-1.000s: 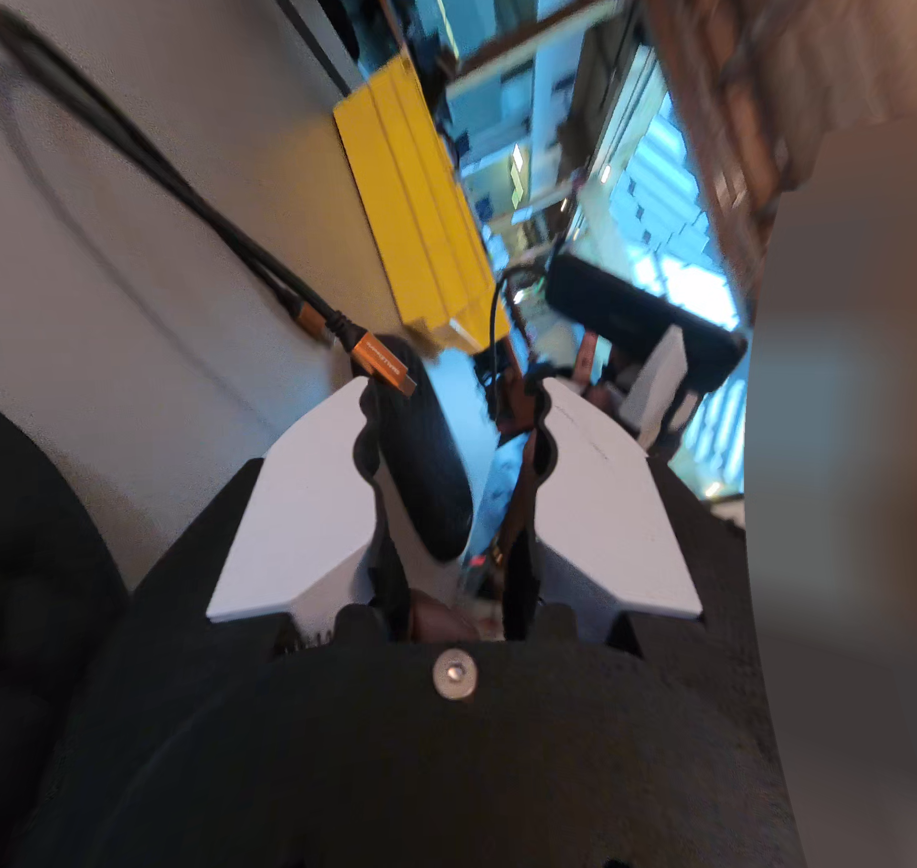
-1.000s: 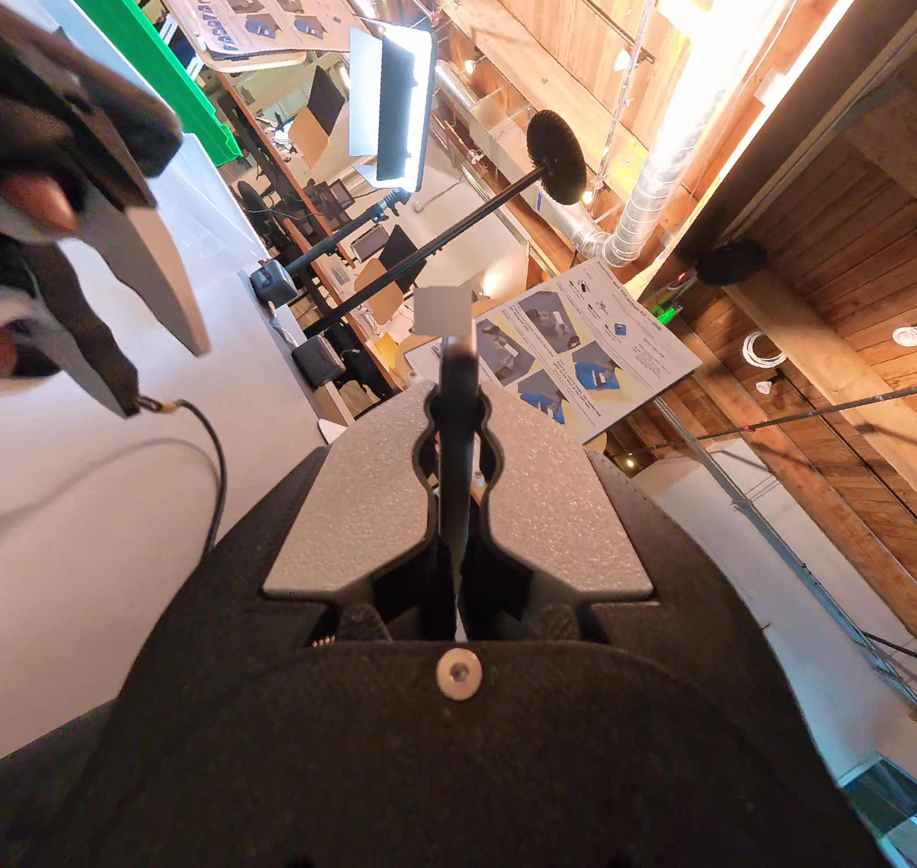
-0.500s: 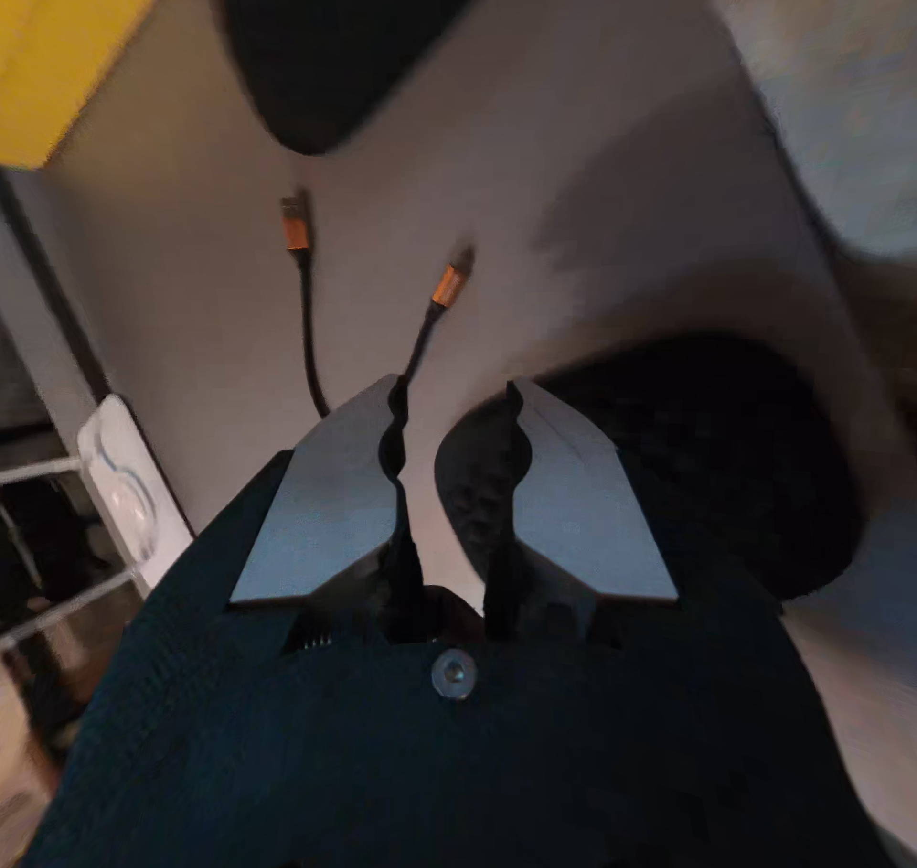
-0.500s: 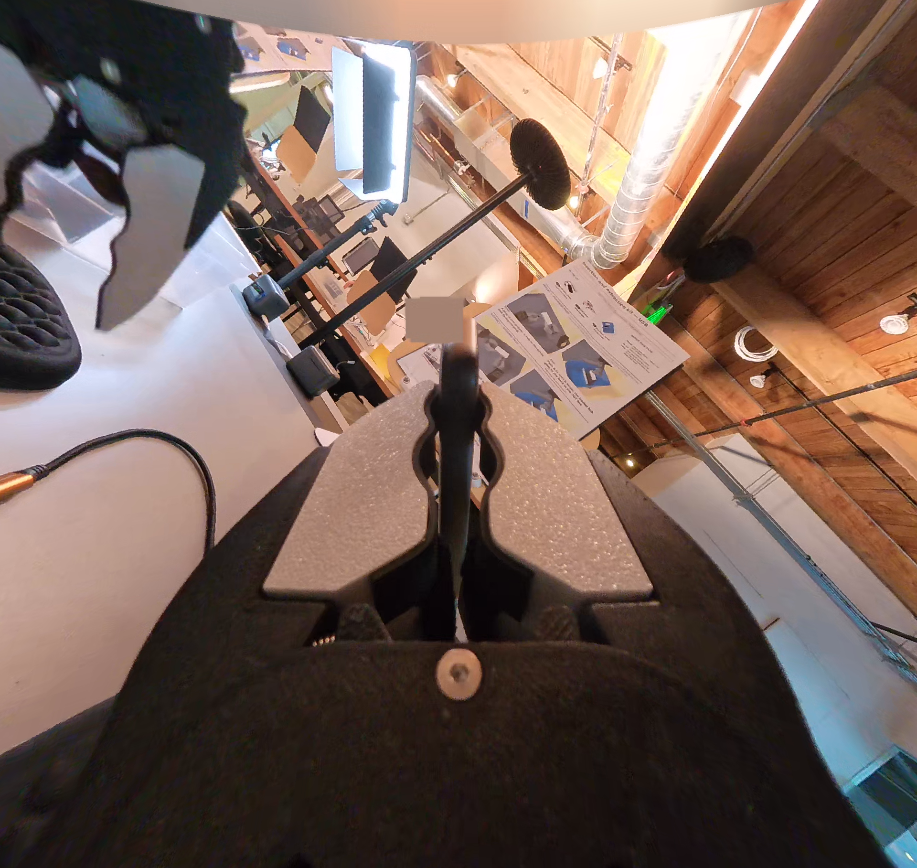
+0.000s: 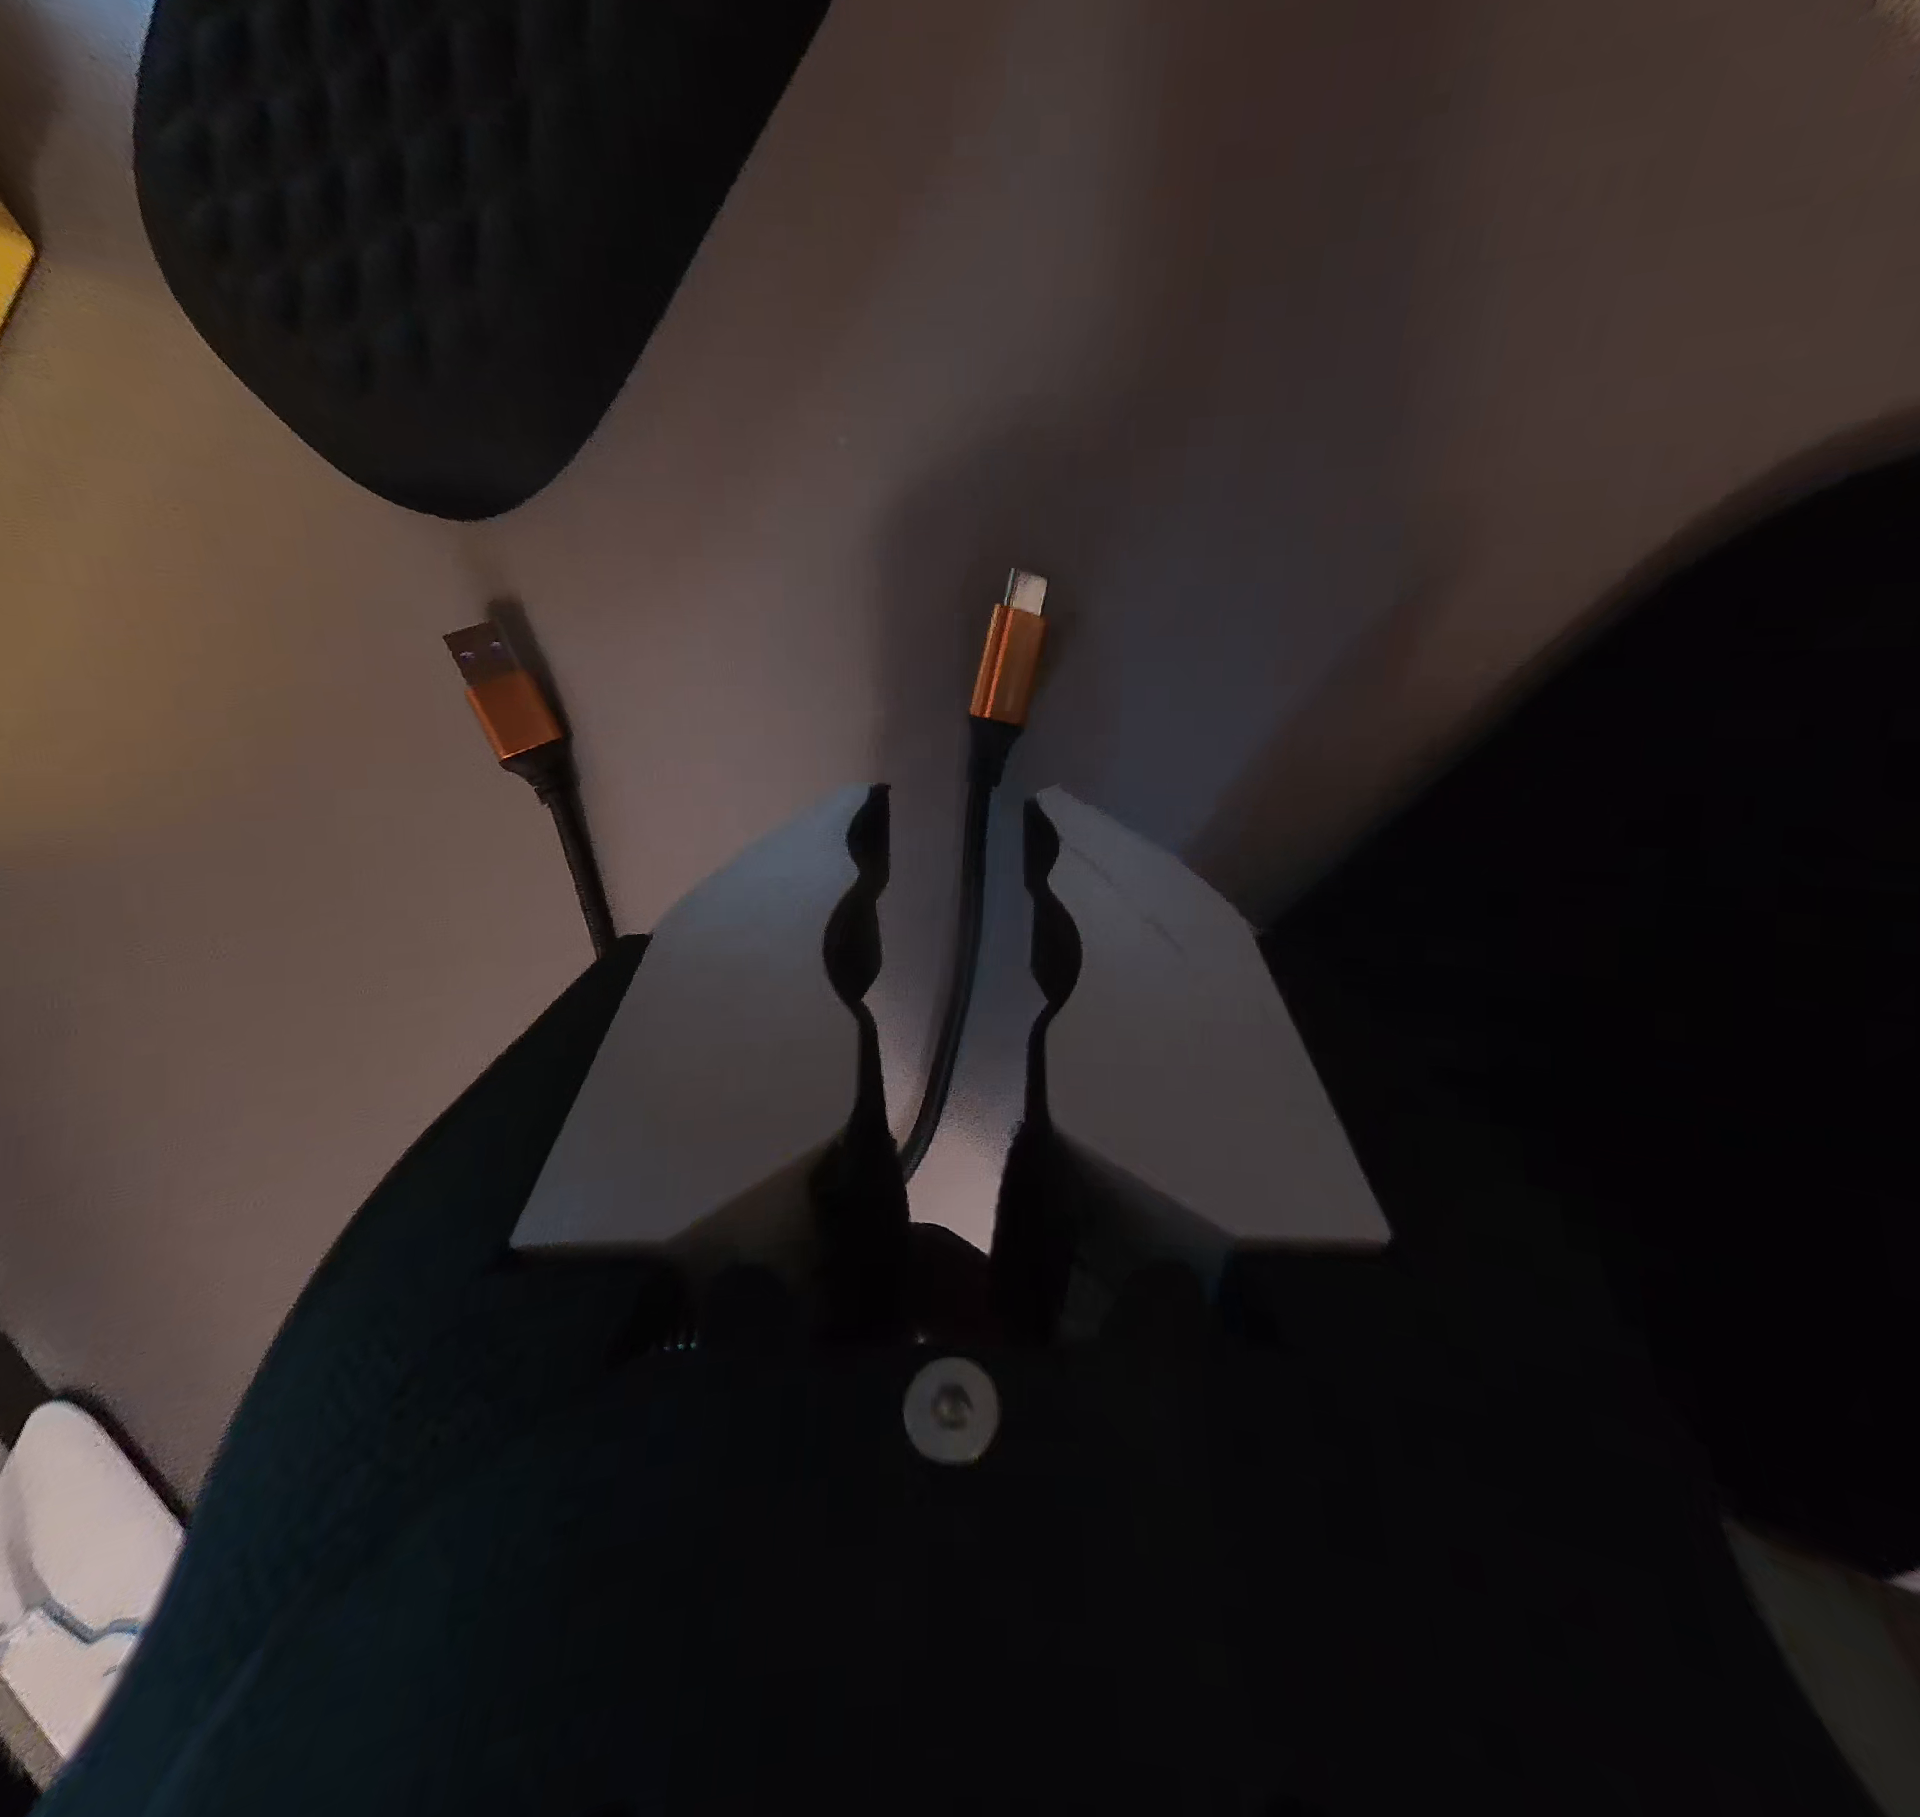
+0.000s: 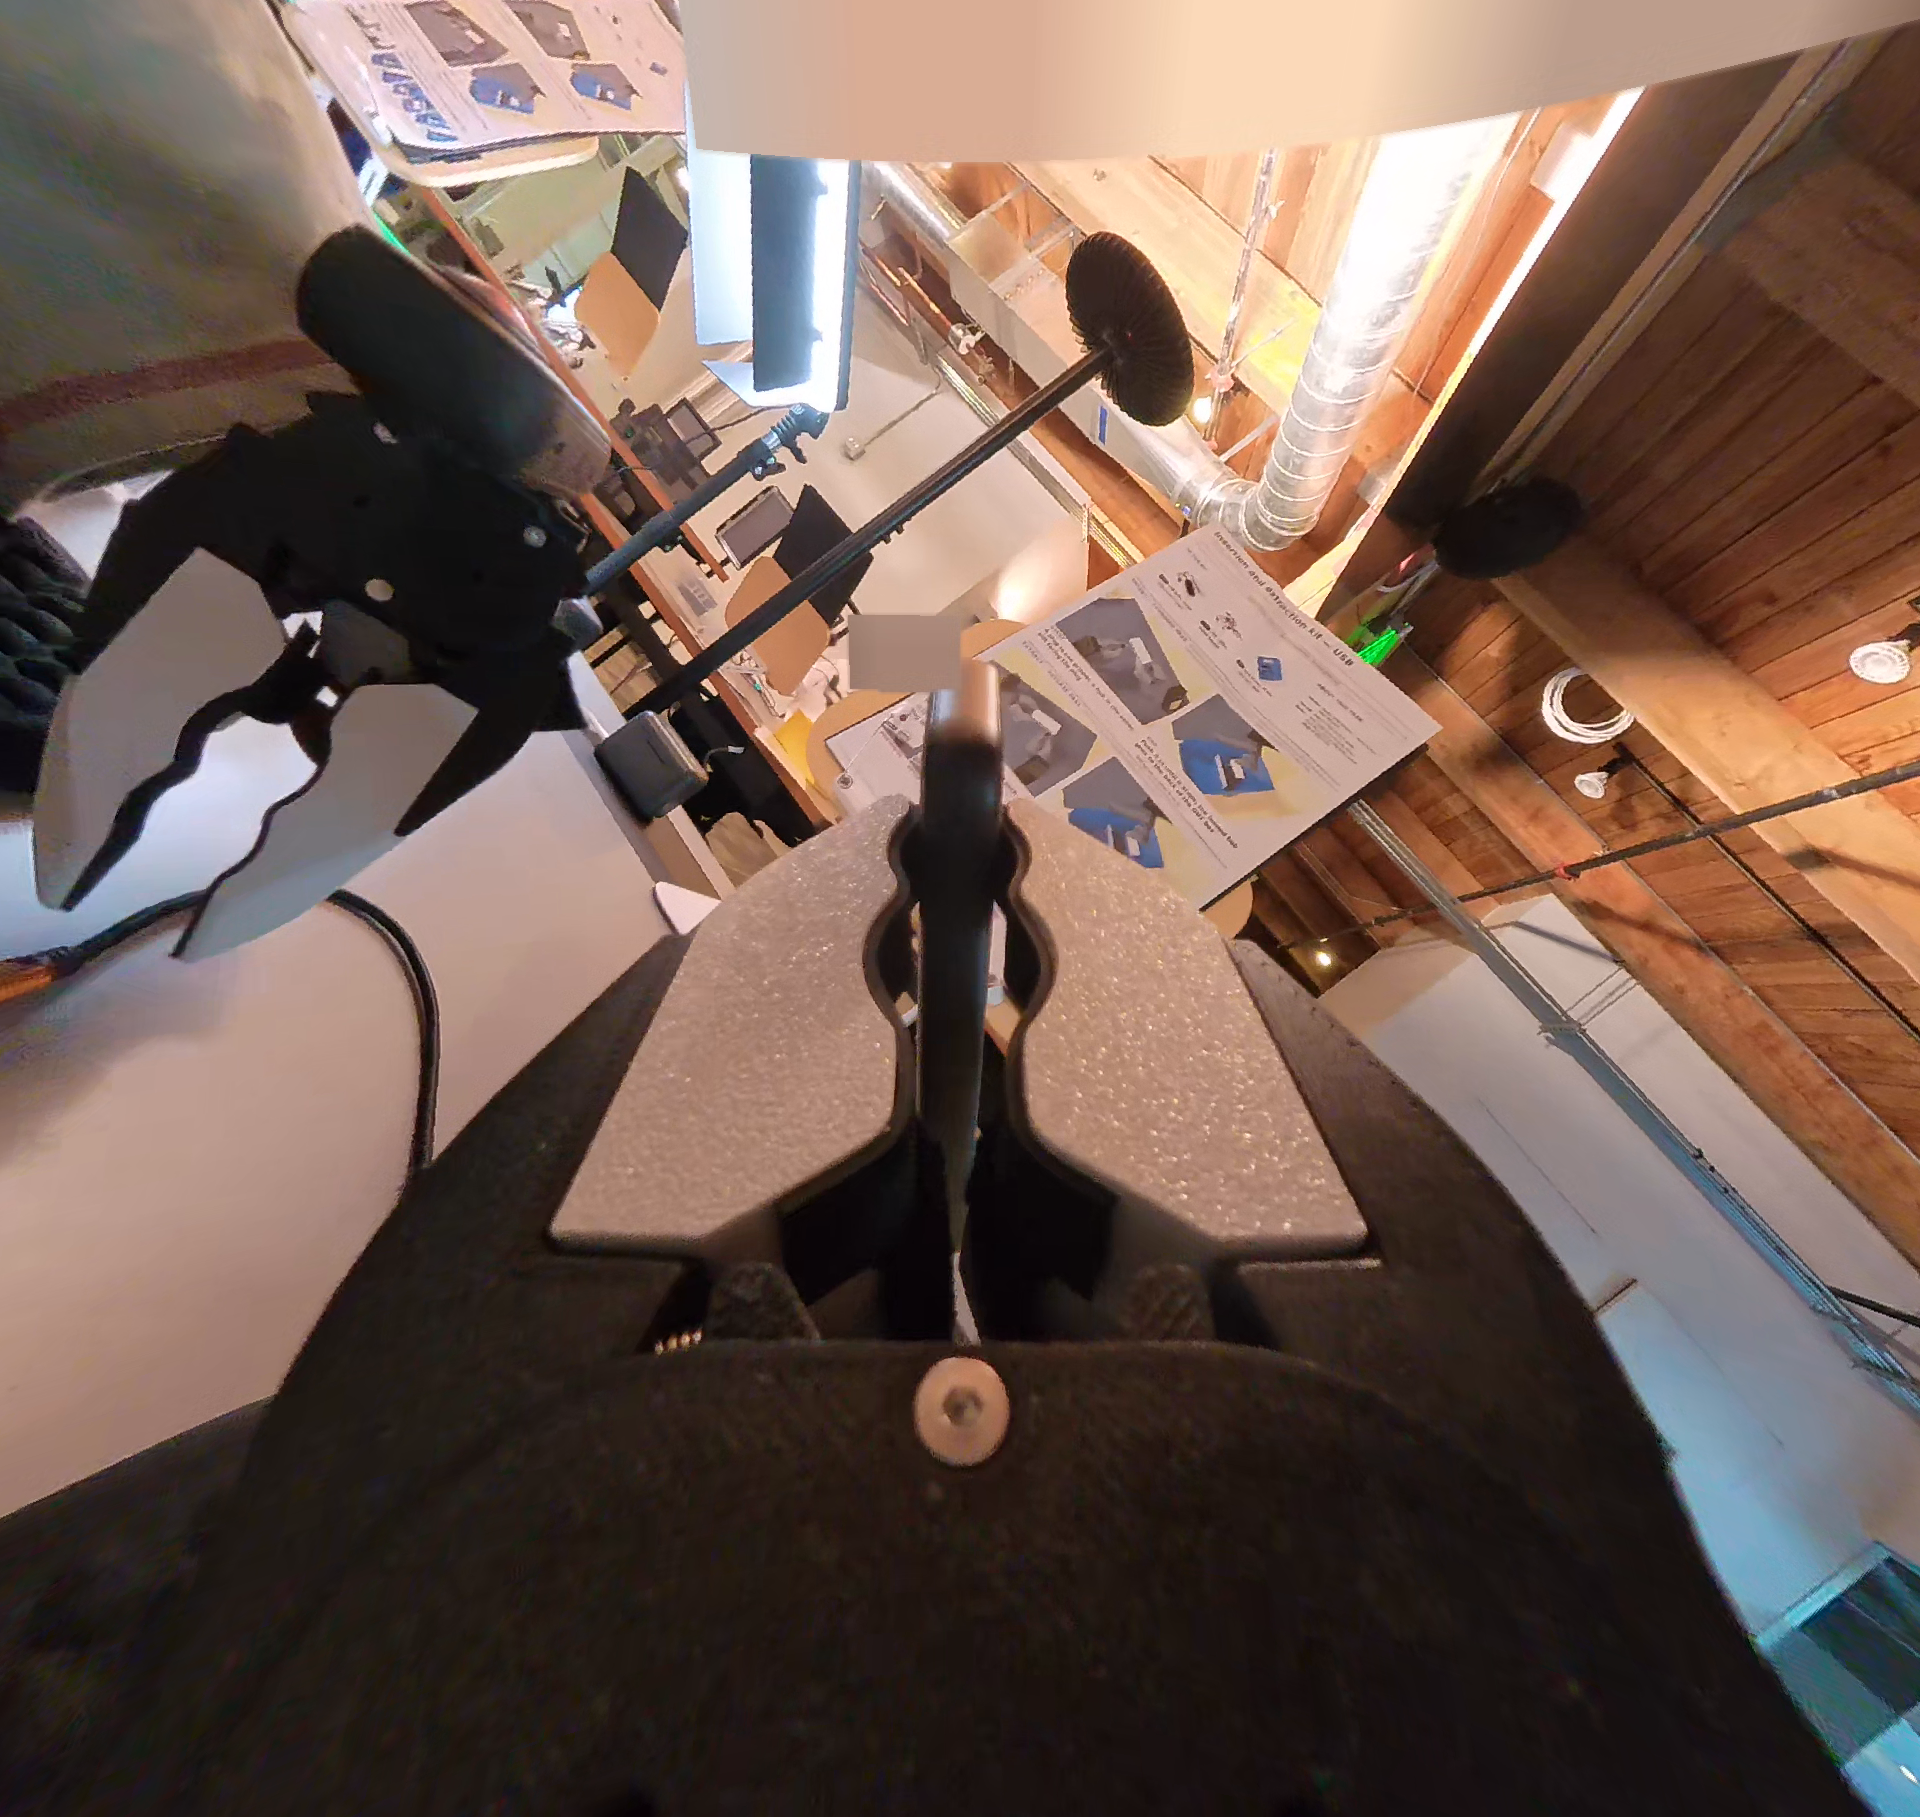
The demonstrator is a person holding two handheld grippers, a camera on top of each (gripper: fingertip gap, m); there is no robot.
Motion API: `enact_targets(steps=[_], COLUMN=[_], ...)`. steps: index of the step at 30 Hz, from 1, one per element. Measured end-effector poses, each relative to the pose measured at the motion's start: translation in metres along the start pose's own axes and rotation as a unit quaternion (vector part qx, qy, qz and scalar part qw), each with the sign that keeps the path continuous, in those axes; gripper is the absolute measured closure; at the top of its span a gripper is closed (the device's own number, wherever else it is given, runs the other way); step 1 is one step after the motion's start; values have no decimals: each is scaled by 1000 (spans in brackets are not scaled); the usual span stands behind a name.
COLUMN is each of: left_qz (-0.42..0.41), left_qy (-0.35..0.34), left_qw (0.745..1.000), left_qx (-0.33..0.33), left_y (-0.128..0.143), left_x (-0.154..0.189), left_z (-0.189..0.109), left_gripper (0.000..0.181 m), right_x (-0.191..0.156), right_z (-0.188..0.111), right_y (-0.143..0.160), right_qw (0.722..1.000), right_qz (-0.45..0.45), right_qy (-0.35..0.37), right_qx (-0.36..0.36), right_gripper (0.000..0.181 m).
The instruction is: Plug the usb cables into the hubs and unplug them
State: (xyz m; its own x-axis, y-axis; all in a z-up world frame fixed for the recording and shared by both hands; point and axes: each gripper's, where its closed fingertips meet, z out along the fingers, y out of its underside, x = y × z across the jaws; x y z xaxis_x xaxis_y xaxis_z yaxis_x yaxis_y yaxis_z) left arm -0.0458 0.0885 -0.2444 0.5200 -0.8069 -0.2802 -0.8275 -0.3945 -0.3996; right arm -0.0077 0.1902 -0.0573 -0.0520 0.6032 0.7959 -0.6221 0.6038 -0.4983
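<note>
In the left wrist view, two black cables lie on the grey table [image 5: 1195,333]. One ends in an orange USB-C plug [image 5: 1008,666], the other in an orange USB-A plug [image 5: 504,697]. My left gripper [image 5: 958,801] is open and points down at the table, with the USB-C cable [image 5: 961,957] running between its fingers, apart from both. My right gripper [image 6: 961,817] is shut on a thin black hub [image 6: 961,749], seen edge-on and held up in the air. The left gripper also shows in the right wrist view [image 6: 130,920], open just above the table.
A black textured pad [image 5: 468,157] lies beyond the plugs. A large dark shape [image 5: 1662,1040] fills the right side. A white object [image 5: 62,1559] sits at the lower left. A cable loop [image 6: 416,1019] lies on the table below my right gripper. My right fingertips sit around 20 cm from my left ones.
My left gripper has swung from facing the room to facing the table and has come down over the USB-C cable. My right gripper has kept its hold on the hub.
</note>
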Motion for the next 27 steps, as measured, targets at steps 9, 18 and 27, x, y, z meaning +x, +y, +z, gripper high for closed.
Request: enact_targets(steps=[9,18,27], left_qz=[-111,-406,-478], left_qy=[14,-34,-27], left_qw=[993,910,868], left_qx=[-22,77,128], left_y=[7,-45,-72], left_x=[7,17,30], left_z=[1,-54,-58], left_gripper=[178,179,179], right_x=[-8,-45,-38], right_z=[2,-1,-13], right_y=[3,-8,-26], right_qw=[1000,982,935], right_qz=[13,90,247], right_qy=[-20,-138,-164], right_qx=[3,90,195], right_gripper=[169,169,169])
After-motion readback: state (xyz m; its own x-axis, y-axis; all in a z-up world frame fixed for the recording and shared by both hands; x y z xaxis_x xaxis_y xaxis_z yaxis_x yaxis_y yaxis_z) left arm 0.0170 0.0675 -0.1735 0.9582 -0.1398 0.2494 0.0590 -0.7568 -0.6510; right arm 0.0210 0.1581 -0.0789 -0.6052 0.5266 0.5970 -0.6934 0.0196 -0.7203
